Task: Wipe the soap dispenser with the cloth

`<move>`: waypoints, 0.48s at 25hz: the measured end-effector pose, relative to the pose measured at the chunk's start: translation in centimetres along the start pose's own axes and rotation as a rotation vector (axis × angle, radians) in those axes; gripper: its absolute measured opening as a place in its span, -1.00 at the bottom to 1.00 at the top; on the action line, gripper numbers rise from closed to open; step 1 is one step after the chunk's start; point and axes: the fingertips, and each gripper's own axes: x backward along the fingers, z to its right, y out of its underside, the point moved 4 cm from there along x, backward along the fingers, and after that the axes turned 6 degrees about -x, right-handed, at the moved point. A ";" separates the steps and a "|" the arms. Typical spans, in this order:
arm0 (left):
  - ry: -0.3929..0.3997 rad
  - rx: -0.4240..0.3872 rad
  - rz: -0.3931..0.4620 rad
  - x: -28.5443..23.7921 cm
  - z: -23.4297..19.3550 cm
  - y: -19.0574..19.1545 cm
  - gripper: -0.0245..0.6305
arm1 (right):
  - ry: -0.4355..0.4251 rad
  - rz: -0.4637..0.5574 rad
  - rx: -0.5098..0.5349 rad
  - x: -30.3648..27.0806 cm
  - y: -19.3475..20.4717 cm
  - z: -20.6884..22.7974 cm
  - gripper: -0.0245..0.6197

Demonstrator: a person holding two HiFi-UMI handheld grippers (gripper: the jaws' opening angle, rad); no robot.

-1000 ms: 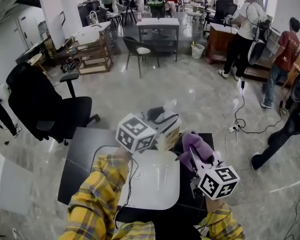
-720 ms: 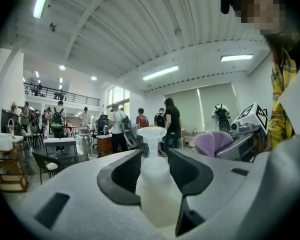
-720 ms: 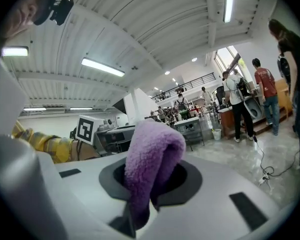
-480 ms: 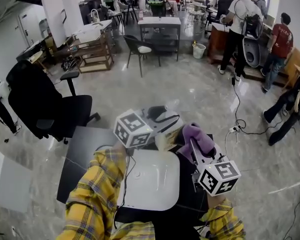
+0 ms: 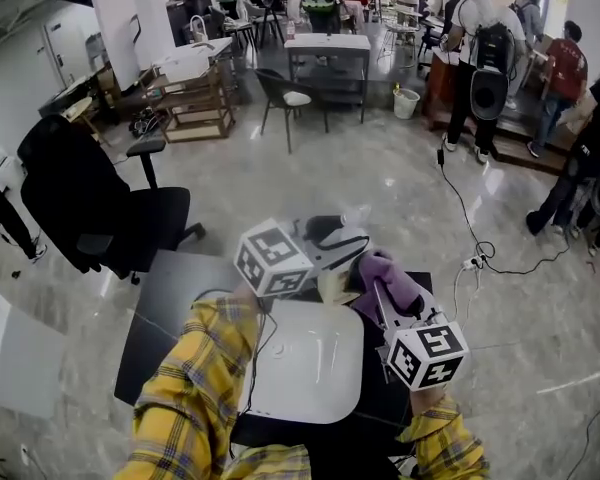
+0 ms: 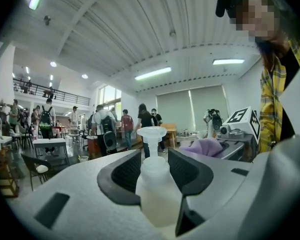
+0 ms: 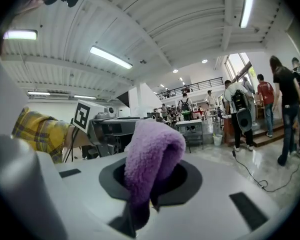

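Two grips unclear overhead | left gripper (image 6: 154, 164) clamps soap dispenser (image 6: 157, 196) | right gripper (image 7: 145, 194) pinches cloth (image 7: 152, 149)

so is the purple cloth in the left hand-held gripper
No, the purple cloth is clamped in the right hand-held gripper, while the left hand-held gripper holds the soap dispenser.
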 end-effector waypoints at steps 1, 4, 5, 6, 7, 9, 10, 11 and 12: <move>-0.001 0.001 0.001 -0.1 0.0 -0.1 -0.43 | 0.000 -0.001 -0.003 0.0 0.0 0.1 -0.71; -0.003 0.002 0.004 -0.3 0.1 0.0 -0.43 | 0.005 -0.002 -0.004 0.0 0.2 0.3 -0.71; -0.001 0.002 0.005 -0.4 0.1 -0.1 -0.43 | 0.007 -0.001 -0.004 0.1 0.2 0.4 -0.71; 0.003 0.001 0.006 -0.5 0.2 -0.1 -0.43 | 0.009 -0.001 -0.004 0.1 0.2 0.5 -0.71; 0.007 0.000 0.006 -0.6 0.3 -0.1 -0.43 | 0.010 -0.001 -0.006 0.1 0.2 0.5 -0.71; 0.016 -0.003 0.009 -0.8 0.5 -0.1 -0.43 | 0.010 -0.002 -0.009 0.0 0.3 0.5 -0.71; 0.019 -0.004 0.010 -1.0 0.5 -0.2 -0.43 | 0.009 -0.003 -0.011 0.0 0.3 0.6 -0.71; 0.023 -0.005 0.012 -1.2 0.6 -0.3 -0.43 | 0.009 -0.004 -0.013 0.1 0.2 0.6 -0.71; 0.027 -0.006 0.015 -1.3 0.7 -0.5 -0.43 | 0.009 -0.004 -0.014 0.1 0.2 0.7 -0.71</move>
